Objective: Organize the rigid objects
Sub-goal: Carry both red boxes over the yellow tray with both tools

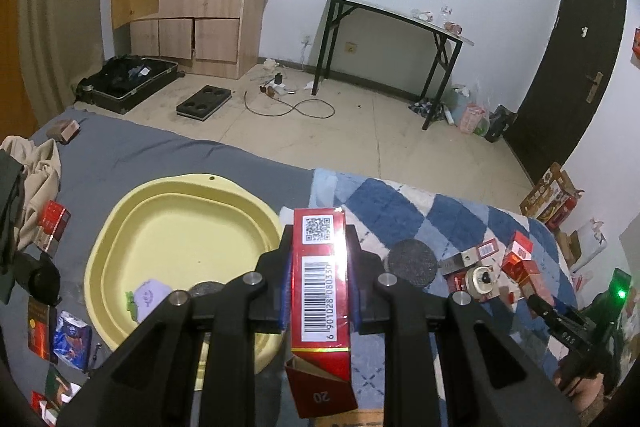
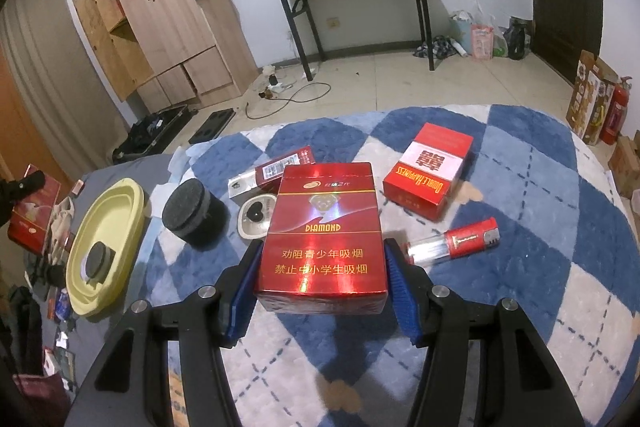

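The left tongs [image 1: 320, 267] are clamping a red pack [image 1: 320, 279] by its narrow sides, barcode face up; its flip lid is hanging open at the near end. The pack is being held above the bed, just right of the yellow basin [image 1: 180, 203], over the seam where the grey sheet [image 1: 160, 143] is meeting the blue checked blanket [image 1: 400, 199]. Inside the basin a black puck [image 1: 206, 289] and a small pale item are lying near its front wall.

The right tongs [image 2: 322, 267] are gripping a Diamond pack [image 2: 324, 227] across its width, front face up, with the blue pads [image 2: 240, 291] pressing on both sides. It is hovering over the blanket [image 2: 520, 287].

On the blanket beyond it, a black round case [image 2: 194, 209] is standing near the basin [image 2: 108, 219], which is holding a second black puck [image 2: 98, 261]. A cream tin [image 2: 256, 215] is lying just left of the held pack, partly hidden by it, and another red pack [image 2: 286, 163] is lying behind that. A Double Happiness pack [image 2: 428, 169] is sitting farther right, well apart from the tongs. A red lighter [image 2: 456, 241] is lying just beside the right finger.

More packs are scattered on the sheet left of the basin, near crumpled clothes [image 1: 36, 171].
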`<state>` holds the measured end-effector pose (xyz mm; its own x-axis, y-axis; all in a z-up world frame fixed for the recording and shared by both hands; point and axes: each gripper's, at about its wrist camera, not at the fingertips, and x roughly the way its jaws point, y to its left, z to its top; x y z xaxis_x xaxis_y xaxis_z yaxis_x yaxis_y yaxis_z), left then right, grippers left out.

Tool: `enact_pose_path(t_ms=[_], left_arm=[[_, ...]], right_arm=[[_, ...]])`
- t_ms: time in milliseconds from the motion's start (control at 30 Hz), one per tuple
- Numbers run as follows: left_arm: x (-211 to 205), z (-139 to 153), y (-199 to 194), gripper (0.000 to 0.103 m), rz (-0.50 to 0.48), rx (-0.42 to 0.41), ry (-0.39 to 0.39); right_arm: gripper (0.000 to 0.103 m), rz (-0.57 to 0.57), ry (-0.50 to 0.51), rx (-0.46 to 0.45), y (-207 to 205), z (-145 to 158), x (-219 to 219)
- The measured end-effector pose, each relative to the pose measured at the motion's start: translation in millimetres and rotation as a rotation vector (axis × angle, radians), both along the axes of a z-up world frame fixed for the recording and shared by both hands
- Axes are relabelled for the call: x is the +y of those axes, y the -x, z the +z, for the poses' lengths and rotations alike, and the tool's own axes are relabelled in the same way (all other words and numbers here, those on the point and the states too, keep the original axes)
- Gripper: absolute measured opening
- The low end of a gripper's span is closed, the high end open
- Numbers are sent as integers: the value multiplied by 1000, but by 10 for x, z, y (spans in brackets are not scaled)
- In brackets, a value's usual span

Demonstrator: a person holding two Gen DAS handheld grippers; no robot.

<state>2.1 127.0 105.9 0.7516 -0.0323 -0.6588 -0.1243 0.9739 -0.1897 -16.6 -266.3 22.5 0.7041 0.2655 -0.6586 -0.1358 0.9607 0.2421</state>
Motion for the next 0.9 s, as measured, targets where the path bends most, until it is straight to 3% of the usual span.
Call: enact_pose_path(t_ms=[200,367,533,700,900], left_arm=[[321,41,-23,23,59,-3,4],[848,-13,1,23,155,11,17],[1348,-230,0,23,237,45,47],[1705,-528,-134,23,289,94,131],[1848,-816,-359,23,314,147,116]], right_arm=[[57,32,-4,-13,39,76,92],[57,136,20,-64,133,320,475],[57,285,37,-76,87,434,1136],[57,435,63,-73,-152,396,2071],[57,557,120,-12,-645,159,3002]])
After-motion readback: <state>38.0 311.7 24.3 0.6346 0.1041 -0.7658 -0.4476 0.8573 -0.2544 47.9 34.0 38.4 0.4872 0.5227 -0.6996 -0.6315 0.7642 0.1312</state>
